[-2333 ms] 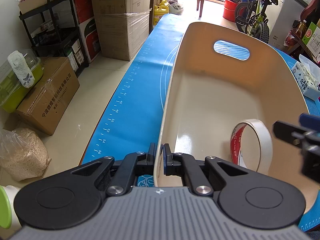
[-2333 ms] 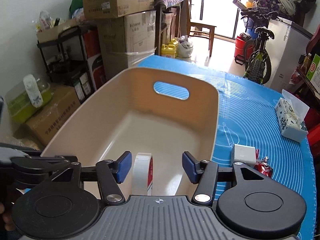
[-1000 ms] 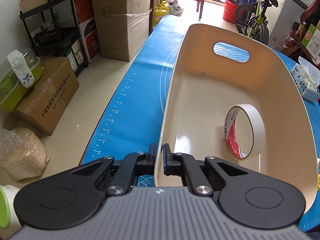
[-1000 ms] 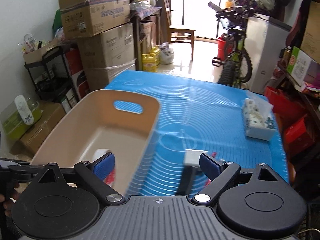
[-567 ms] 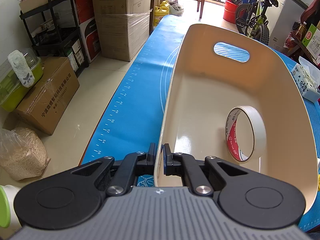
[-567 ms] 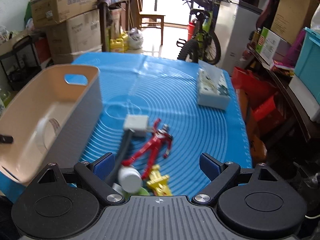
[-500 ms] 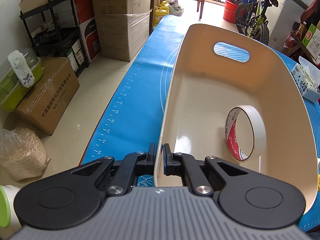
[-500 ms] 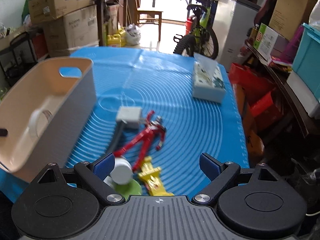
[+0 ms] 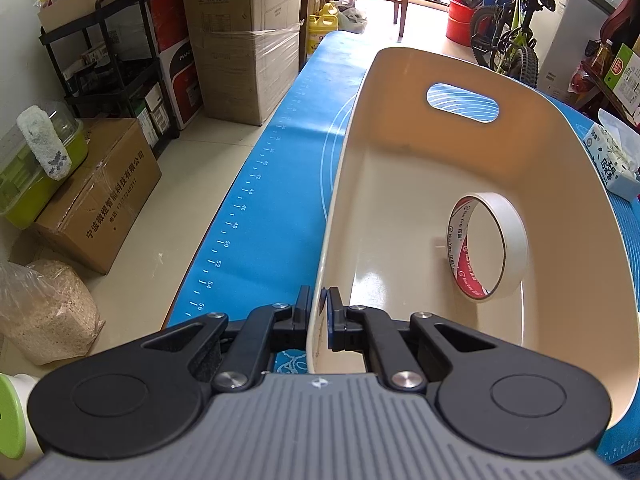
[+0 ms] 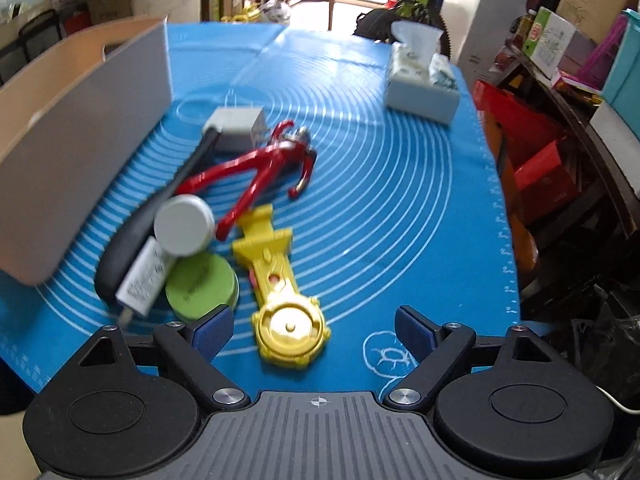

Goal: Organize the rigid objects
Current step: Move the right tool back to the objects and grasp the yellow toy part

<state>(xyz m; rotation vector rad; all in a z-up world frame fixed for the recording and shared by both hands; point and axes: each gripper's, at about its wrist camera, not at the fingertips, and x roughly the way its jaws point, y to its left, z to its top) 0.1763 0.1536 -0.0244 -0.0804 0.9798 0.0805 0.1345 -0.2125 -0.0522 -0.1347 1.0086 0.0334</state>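
My left gripper (image 9: 318, 310) is shut on the near rim of the beige bin (image 9: 400, 92). A roll of white tape (image 9: 486, 246) stands on edge inside the bin. In the right wrist view the bin (image 10: 80, 128) is at the left. Beside it on the blue mat (image 10: 400, 184) lie a yellow toy (image 10: 280, 284), a red figure (image 10: 268, 168), a white jar (image 10: 184, 224), a green lid (image 10: 202, 286), a white charger (image 10: 142, 278), a black handle (image 10: 132, 236) and a white box (image 10: 236, 126). My right gripper (image 10: 312, 330) hangs low over the yellow toy, its jaws wide and closing, pads touching nothing.
A tissue pack (image 10: 422, 84) lies at the mat's far right. The mat's right edge drops off to red boxes (image 10: 536, 168) and clutter. Cardboard boxes (image 9: 240, 36), a black shelf cart (image 9: 116, 56) and a bicycle (image 9: 508, 32) stand around the table.
My right gripper has swung from over the bin to the right and sunk toward the pile of toys on the mat. The left gripper and the bin have kept still.
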